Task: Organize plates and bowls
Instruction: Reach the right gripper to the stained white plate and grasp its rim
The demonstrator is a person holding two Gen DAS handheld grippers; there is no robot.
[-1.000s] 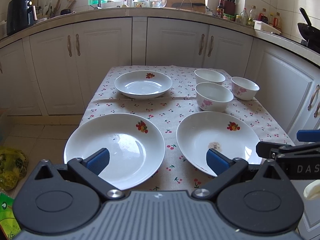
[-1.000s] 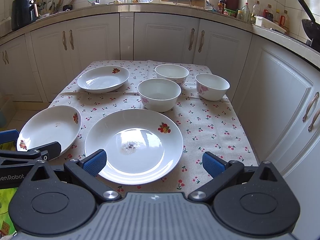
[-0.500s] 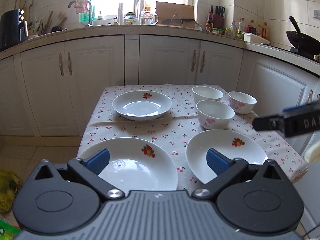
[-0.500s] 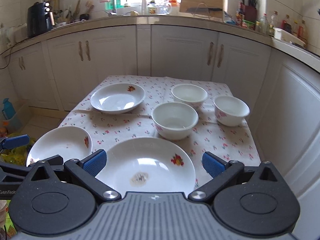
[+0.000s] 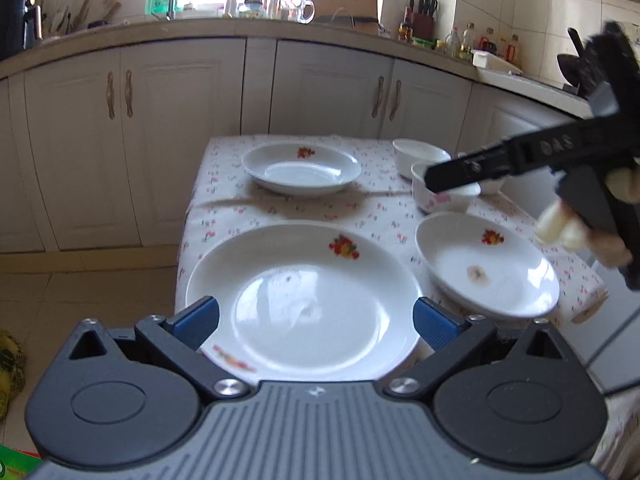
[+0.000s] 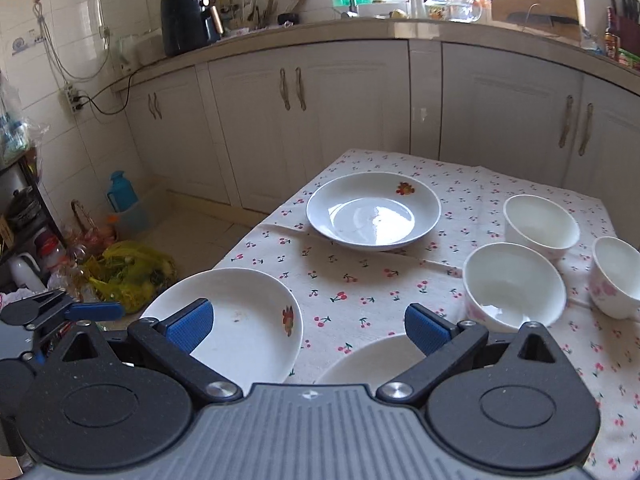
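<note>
Three white plates with fruit prints lie on the cherry-print tablecloth: a near left plate, a near right plate with a brown smudge, and a far plate. Three white bowls stand at the right. My left gripper is open, its jaws straddling the near left plate's front edge. My right gripper is open above the near plates, and its side shows in the left wrist view.
The tablecloth covers a small table in front of white kitchen cabinets. A yellow bag, a blue bottle and clutter sit on the floor at the left. The counter holds an air fryer.
Both grippers rose and tilted. The right gripper swung left and forward, now above the near plates. The left gripper moved in over the near left plate.
</note>
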